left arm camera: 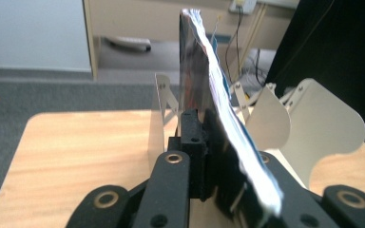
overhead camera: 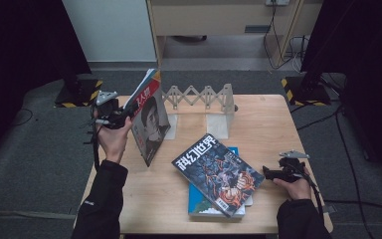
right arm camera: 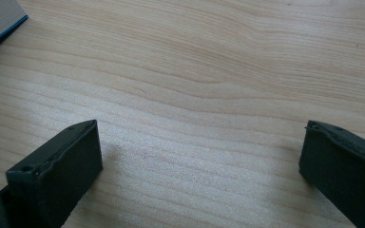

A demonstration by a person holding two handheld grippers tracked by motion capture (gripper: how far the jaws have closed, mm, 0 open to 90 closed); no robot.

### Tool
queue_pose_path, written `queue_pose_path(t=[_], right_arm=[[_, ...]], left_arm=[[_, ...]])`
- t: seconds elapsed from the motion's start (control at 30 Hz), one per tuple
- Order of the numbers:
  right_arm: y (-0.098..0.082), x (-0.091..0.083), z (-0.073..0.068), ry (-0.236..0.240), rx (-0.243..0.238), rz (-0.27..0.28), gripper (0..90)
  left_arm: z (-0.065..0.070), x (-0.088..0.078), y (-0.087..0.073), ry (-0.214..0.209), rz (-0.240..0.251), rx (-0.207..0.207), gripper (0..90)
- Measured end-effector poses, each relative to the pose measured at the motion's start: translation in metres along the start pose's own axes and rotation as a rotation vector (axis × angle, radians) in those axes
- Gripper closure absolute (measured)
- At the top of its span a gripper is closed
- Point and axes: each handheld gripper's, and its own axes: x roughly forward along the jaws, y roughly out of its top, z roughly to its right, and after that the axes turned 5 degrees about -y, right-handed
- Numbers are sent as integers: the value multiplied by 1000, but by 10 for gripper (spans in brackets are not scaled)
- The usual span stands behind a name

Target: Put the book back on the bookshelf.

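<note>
Left hand-held gripper (overhead camera: 121, 117) clamps a thin magazine (overhead camera: 149, 117) upright on the tabletop (overhead camera: 129, 194).
Light and probably floppy, it is best pinched near the spine; right hand-held gripper (overhead camera: 268, 173) rests with jaws apart.

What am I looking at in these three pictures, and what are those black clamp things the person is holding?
A person sits at a wooden table with a hand-held tool in each hand: a two-jaw gripper that pinches like tongs.

The high view comes from a camera above the table. The other two come from small cameras riding on each gripper, looking along its black jaws.

The left gripper is shut on a magazine with a face on its cover, holding it on edge near a white folding book rack. In the left gripper view you see that magazine edge-on between the jaws.

The right gripper rests near the table's right side, jaws open with only bare wood between them.

Flat on the table lies a dark illustrated magazine on top of a blue book.
</note>
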Motion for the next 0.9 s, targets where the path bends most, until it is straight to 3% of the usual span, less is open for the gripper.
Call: queue_pose_path(t=[0.23,0.37,0.47,0.57,0.7,0.73,0.77,0.87,0.9], right_arm=[[0,0,0,0,0,0,6],[0,0,0,-1,-1,1,6],[0,0,0,-2,-3,4,6],[0,0,0,-2,0,3,6],[0,0,0,-1,-1,2,5],[0,0,0,-1,0,3,5],[0,0,0,-1,0,3,5],[0,0,0,-1,-1,3,5],[0,0,0,-1,-1,3,5]], left_arm=[[-1,4,5,5,-28,-11,807],[-1,16,12,-4,-81,-29,807],[1,21,15,0,-109,-20,835],[8,25,18,25,-125,20,854],[12,22,20,16,-89,18,859],[13,19,22,13,-51,11,859],[13,19,22,13,-51,11,860],[12,15,27,35,25,0,860],[12,15,27,35,25,0,860]])
